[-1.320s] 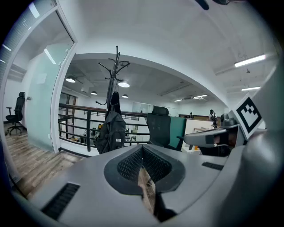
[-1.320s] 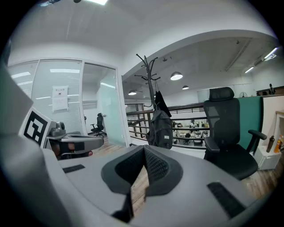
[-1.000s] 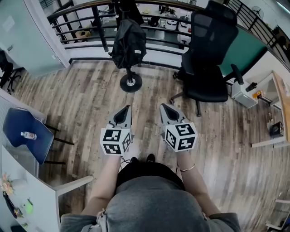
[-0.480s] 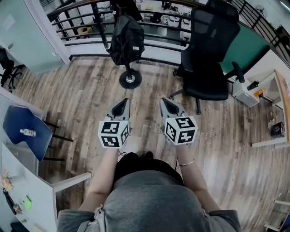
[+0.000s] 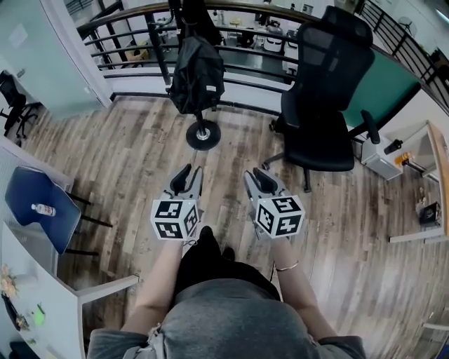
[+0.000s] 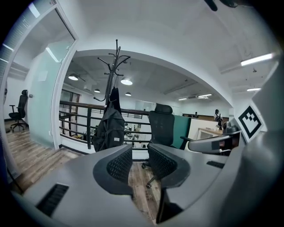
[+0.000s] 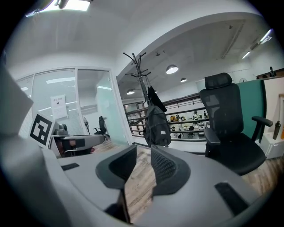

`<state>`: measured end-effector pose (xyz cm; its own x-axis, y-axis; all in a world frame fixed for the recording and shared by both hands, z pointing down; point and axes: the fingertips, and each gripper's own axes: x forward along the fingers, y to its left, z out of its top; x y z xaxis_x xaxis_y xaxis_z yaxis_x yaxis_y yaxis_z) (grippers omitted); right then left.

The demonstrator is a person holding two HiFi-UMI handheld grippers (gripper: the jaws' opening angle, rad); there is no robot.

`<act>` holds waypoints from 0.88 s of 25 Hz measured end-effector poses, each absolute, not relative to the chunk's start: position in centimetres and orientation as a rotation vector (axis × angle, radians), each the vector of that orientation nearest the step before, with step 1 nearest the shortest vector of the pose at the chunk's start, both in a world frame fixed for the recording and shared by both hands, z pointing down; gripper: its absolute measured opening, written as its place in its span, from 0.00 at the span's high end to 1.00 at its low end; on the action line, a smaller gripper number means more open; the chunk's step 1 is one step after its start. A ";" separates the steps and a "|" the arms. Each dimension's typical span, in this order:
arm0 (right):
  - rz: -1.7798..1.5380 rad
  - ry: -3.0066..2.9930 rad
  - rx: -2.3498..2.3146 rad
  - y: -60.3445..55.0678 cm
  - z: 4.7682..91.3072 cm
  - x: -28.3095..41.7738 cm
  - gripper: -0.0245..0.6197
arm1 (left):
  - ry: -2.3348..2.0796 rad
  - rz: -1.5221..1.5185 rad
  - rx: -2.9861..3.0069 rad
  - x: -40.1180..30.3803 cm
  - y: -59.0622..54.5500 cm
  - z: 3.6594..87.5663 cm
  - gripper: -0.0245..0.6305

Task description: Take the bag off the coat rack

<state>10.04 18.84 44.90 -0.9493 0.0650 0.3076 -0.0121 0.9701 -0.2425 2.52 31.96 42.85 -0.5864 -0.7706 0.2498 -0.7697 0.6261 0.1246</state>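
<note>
Even, bright indoor light throughout, from round ceiling lamps (image 6: pixel 126 82) and strip lights (image 6: pixel 257 58); a glaring panel (image 7: pixel 73 4) burns out at the top of the right gripper view. Shadows on the wooden floor (image 5: pixel 126 161) are soft and faint. Both gripper views are strongly fisheyed, with black corners and bowed lines; the head view bends the railing (image 5: pixel 160 52) too. Close to the lens the jaws are soft, the room behind sharper. The black bag (image 5: pixel 198 73) shows little detail, and the glass wall (image 7: pixel 93 102) looks hazy
</note>
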 end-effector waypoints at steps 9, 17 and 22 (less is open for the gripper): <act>0.390 -2.797 -0.076 16.8 45.3 4.6 0.60 | -2.569 0.062 1.177 -2.9 31.0 44.7 0.60; 0.340 -2.792 -0.154 15.2 45.1 -4.3 0.44 | -2.574 0.031 1.136 -11.6 29.1 45.8 0.56; 0.312 -2.788 -0.176 14.3 45.2 -10.7 0.35 | -2.568 0.031 1.114 -17.9 28.2 46.3 0.56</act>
